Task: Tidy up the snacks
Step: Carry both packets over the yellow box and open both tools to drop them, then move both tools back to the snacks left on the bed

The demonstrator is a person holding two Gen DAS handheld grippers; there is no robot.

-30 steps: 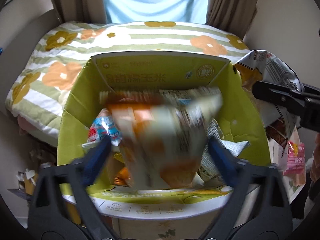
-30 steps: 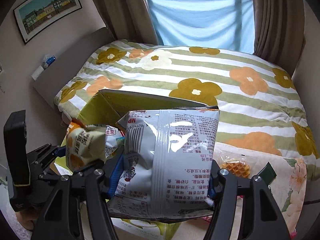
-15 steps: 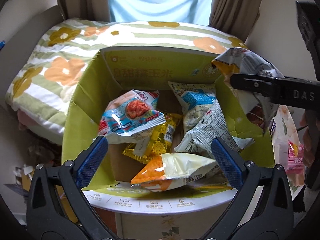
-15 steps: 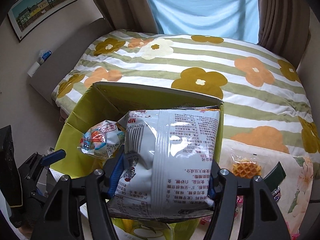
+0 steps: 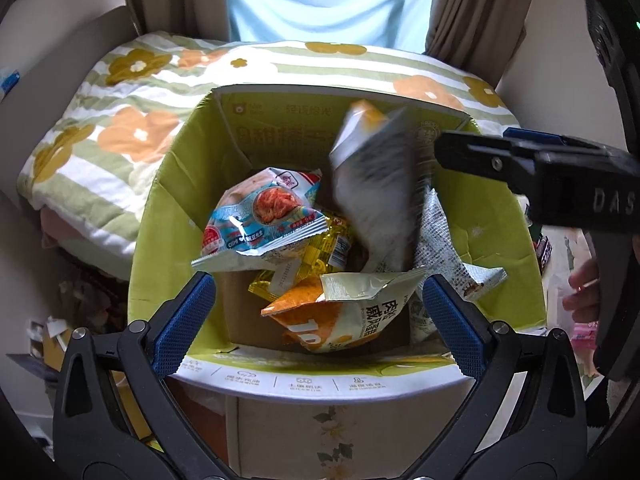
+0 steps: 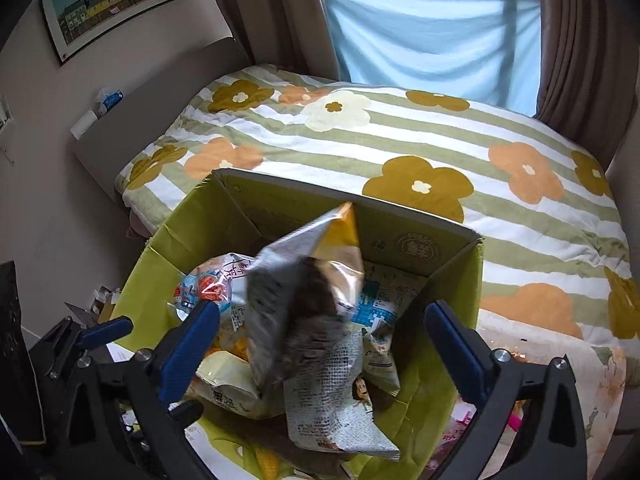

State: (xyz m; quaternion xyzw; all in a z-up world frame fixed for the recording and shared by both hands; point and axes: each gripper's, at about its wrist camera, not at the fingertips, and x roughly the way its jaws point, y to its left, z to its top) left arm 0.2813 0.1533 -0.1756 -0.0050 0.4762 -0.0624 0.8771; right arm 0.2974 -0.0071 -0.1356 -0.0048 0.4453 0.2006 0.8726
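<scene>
Both claws released, jaws spread wide, nothing between the blue pads. Left gripper (image 5: 318, 312) poised over the near rim of a green cardboard box (image 5: 496, 240), pointing toward twelve o'clock. Right gripper (image 6: 320, 344) likewise above the box (image 6: 452, 268), seen in the left view as a black bar entering from three o'clock.

Blurred silver bag (image 5: 376, 192) in mid-air inside the box, tilted, yellow corner uppermost, touching neither claw; in the right view the same silver bag (image 6: 304, 308) centred between the spread fingers, over the other snacks.

Lying in the box: a blue-and-white packet (image 5: 260, 216) with a red picture at ten o'clock, a yellow packet (image 5: 320, 248) partly under it, an orange-and-cream bag (image 5: 344, 316) at six o'clock nearest the left claw, and a grey printed bag (image 5: 444, 240) against the wall at three o'clock.

Beyond the box, at twelve o'clock, a bed with a striped flowered quilt (image 6: 400, 140); brown curtains (image 6: 576, 40) and a pale blue cloth (image 6: 432, 36) over the window; a framed picture (image 6: 112, 4) on the wall at ten o'clock.
</scene>
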